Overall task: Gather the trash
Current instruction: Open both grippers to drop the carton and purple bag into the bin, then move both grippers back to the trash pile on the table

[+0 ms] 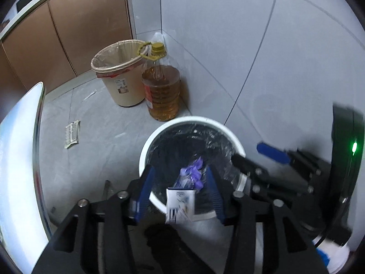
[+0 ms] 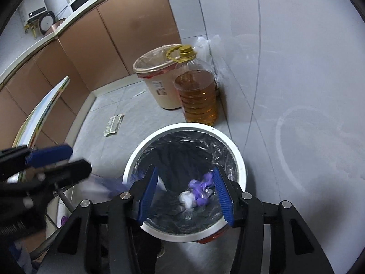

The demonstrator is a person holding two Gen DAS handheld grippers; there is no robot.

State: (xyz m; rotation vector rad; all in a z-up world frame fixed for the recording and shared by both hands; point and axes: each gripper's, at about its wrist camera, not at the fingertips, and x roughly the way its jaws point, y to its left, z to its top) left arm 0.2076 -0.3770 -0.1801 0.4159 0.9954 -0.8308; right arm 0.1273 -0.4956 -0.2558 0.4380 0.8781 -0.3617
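Note:
A white bin [image 1: 146, 150] with a black liner stands on the grey floor under both grippers. My left gripper [image 1: 180, 171] is open over its near rim. A white carton [image 1: 180, 203] and a purple wrapper [image 1: 194, 171] sit loose between the fingers, touching neither pad. My right gripper [image 2: 186, 170] is open above the bin [image 2: 130, 166], with nothing between its pads. Crumpled purple plastic [image 2: 202, 188] and a white wad [image 2: 186, 198] lie on the liner below it. Each view also shows the other gripper [image 1: 247, 153] [image 2: 79, 158] alongside.
A beige lined bin [image 1: 118, 75] [image 2: 157, 80] and a large bottle of amber oil [image 1: 163, 91] [image 2: 197, 91] stand in the corner beyond. A flat packet [image 1: 72, 133] [image 2: 114, 124] lies on the floor. Brown cabinets run along the left, a tiled wall along the right.

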